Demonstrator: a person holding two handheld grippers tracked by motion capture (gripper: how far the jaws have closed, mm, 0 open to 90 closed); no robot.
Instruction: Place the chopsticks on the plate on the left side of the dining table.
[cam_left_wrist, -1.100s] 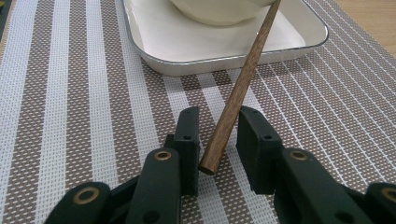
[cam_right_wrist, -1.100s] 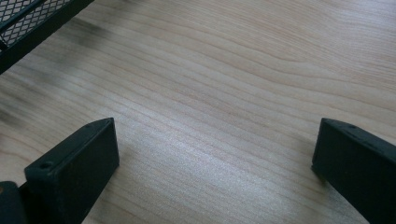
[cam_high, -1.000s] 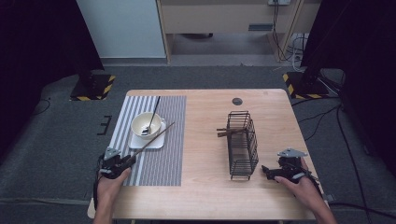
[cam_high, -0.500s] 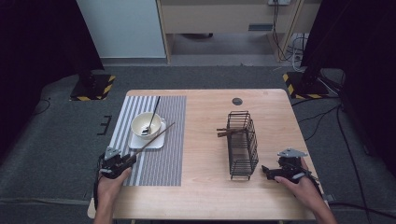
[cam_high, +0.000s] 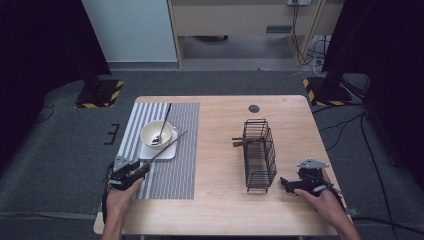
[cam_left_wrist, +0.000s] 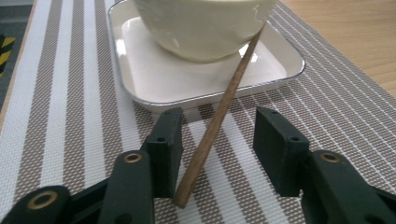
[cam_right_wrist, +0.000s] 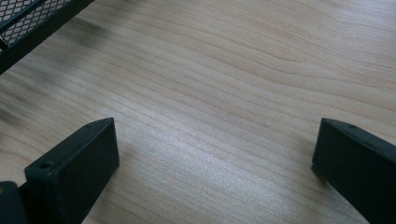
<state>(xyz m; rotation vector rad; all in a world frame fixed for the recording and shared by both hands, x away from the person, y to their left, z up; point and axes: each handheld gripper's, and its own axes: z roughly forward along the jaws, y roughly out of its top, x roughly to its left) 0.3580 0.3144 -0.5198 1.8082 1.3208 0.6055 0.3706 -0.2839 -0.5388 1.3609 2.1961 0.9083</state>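
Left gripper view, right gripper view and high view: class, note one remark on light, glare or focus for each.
Left gripper view: the jaws are soft with nearness, the chopstick sharper, and the white plate shows bright reflections. Right gripper view: a pale sheen lies on the table, and the wire basket is blurred. High view: the tabletop is evenly lit, the surroundings dark.

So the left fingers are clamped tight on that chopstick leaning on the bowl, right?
Not clamped. The left gripper view shows the left gripper open: its jaws have just been opening, and the chopstick stands loose between the fingers, its far end leaning on the bowl.
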